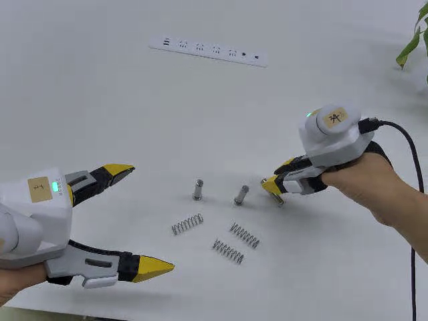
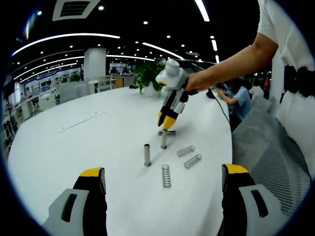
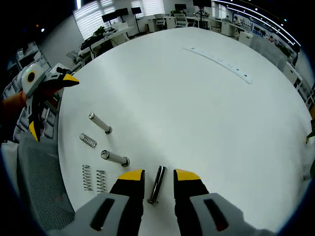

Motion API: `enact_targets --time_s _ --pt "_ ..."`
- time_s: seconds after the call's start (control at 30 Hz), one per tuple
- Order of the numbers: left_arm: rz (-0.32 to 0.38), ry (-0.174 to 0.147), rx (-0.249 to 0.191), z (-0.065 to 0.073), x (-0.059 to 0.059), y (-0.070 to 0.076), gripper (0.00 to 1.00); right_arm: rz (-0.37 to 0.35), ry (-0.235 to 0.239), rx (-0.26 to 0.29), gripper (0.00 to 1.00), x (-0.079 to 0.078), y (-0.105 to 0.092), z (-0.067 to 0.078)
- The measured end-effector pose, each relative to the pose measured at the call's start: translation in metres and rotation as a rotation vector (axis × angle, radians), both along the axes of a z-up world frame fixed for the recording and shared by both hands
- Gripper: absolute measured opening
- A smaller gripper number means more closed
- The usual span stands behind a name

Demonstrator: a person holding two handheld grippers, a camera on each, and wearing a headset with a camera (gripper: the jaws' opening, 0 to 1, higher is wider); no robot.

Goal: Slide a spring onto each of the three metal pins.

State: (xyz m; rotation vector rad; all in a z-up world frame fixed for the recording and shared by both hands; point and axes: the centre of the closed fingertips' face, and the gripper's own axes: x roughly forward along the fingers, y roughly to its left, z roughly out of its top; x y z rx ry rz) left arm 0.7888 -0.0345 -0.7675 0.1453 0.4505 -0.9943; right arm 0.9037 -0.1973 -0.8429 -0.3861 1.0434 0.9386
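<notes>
Springs, all three, are left loose on the near table, none yet fitted; two pins are stood just beyond, a third pin is straddled by the right gripper with jaws slightly parted, and the left gripper is held wide apart.

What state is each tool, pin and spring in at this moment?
Left tool: open wide, empty.
Right tool: slightly open, jaws either side of the third pin.
Left pin: upright on the table, bare.
Middle pin: upright, bare.
Third pin: bare, not clamped.
Three springs: lying loose, none on a pin.
</notes>
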Motion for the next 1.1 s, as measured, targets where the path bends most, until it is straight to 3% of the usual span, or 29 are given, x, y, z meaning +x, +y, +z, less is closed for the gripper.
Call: enact_targets --time_s 0.23,0.3,0.47,0.57,0.77,1.1 --pt "0.011 0.005 -0.01 -0.001 0.0 0.001 1.0 -0.006 0.035 -0.046 0.2 0.008 0.002 -0.015" --pt "0.011 0.006 -0.012 -0.001 0.0 0.002 1.0 -0.009 0.041 -0.049 0.18 0.005 0.004 -0.011" --pt "0.013 0.008 -0.014 -0.002 0.0 0.002 1.0 -0.007 0.057 -0.089 0.16 -0.002 0.001 -0.016" --pt "0.016 0.009 -0.018 -0.001 0.0 0.002 1.0 -0.013 0.064 -0.084 0.16 -0.004 0.003 -0.018" --pt "0.014 0.011 -0.016 -0.003 0.0 0.003 1.0 -0.004 0.056 -0.099 0.14 0.003 0.002 -0.024" --pt "0.02 0.012 -0.022 -0.002 0.0 0.003 1.0 0.012 0.044 -0.118 0.1 0.001 0.004 -0.025"
